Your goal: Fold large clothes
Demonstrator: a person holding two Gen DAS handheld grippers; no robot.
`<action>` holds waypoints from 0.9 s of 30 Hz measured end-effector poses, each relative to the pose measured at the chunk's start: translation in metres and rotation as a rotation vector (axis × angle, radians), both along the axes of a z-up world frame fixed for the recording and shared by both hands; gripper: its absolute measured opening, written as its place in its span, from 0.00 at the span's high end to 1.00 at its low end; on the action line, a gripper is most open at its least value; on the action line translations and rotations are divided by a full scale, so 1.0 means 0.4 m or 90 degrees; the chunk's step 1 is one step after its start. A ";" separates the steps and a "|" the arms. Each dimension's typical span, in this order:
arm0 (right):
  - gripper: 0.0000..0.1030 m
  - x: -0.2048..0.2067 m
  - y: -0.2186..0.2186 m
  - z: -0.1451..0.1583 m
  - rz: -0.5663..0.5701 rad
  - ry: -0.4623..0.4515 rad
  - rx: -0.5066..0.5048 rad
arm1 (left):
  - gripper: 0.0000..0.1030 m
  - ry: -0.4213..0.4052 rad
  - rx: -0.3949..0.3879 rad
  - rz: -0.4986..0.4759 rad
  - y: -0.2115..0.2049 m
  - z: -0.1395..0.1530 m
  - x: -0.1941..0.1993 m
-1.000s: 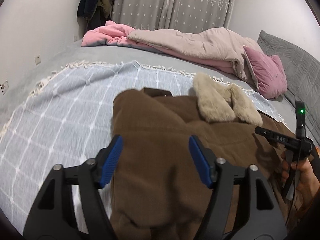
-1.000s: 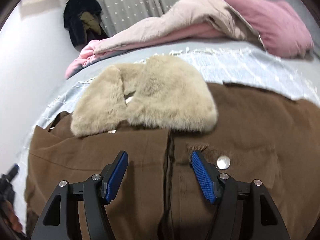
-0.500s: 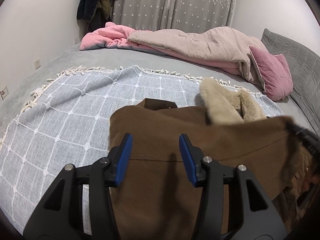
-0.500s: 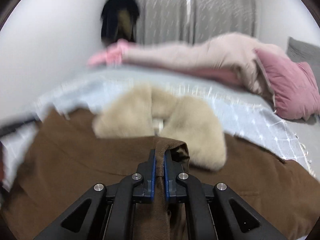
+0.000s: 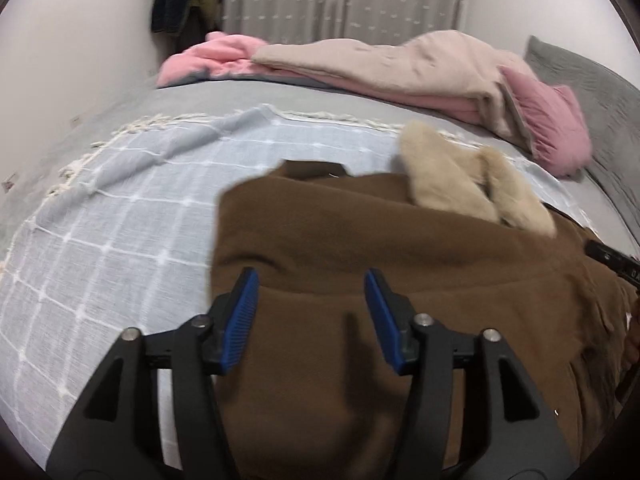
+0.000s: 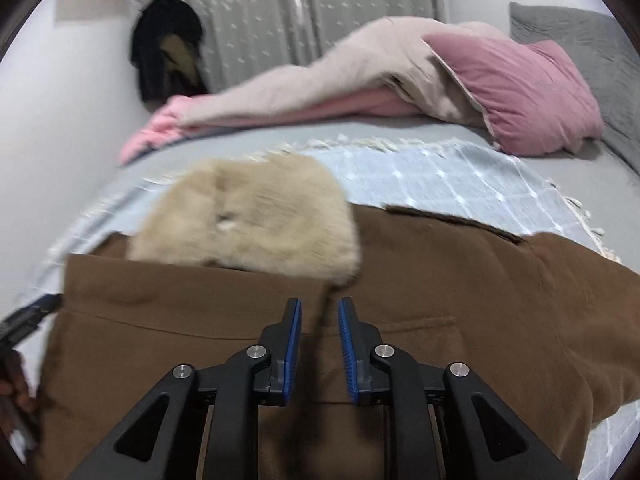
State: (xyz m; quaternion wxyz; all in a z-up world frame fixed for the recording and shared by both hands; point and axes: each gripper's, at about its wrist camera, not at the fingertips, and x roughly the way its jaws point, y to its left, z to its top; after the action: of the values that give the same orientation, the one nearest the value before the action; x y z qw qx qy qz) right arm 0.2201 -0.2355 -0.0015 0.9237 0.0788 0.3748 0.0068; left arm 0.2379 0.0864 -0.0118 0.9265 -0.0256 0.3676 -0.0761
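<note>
One large brown woollen coat [image 5: 360, 272] with a beige fur collar [image 5: 472, 184] is lying flat on a pale blue checked throw with a white fringe [image 5: 120, 208], which is covering a grey bed [image 5: 280, 96]. In the right wrist view the coat's long axis is running from 6 o'clock up to 12 o'clock, with the collar [image 6: 248, 220] at the far end pointing toward 12 o'clock. In the left wrist view the collar is sitting at about 2 o'clock. The cloth is looking thick and matte, with a folded layer making a straight edge across the body and a front opening running down the middle.

The left gripper [image 5: 310, 316], black with two blue pads, is hovering over the coat's near left part. Its jaws are opening and standing wide apart, released, with brown cloth below them but nothing pinched. The right gripper [image 6: 318, 344] is over the coat's front opening just below the collar. Its jaws are opening too, a narrow gap showing between the two blue pads, with no cloth pressed between them.

At 12 o'clock on the bed are lying one beige quilt [image 6: 360, 68], one pink blanket [image 5: 216, 56] and one mauve pillow [image 6: 532, 92]. One dark garment [image 6: 168, 52] is hanging at 11 o'clock beside one grey curtain [image 6: 280, 12].
</note>
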 end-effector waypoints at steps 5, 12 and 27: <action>0.53 -0.009 0.096 -0.069 0.035 0.071 -0.088 | 0.30 0.058 0.065 -0.027 -0.056 -0.078 -0.005; 0.48 -0.077 -0.092 -0.059 -0.104 0.103 -0.005 | 0.18 0.053 0.036 -0.023 -0.063 0.029 -0.085; 0.22 -0.444 -0.766 0.016 -0.573 0.032 0.098 | 0.13 0.063 -0.032 -0.012 -0.034 0.087 -0.217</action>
State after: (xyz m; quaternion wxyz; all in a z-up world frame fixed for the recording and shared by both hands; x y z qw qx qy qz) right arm 0.0425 -0.5418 0.0049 0.8167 0.3022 0.3241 -0.3697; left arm 0.1512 0.0727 0.0231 0.9055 -0.0490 0.4112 -0.0926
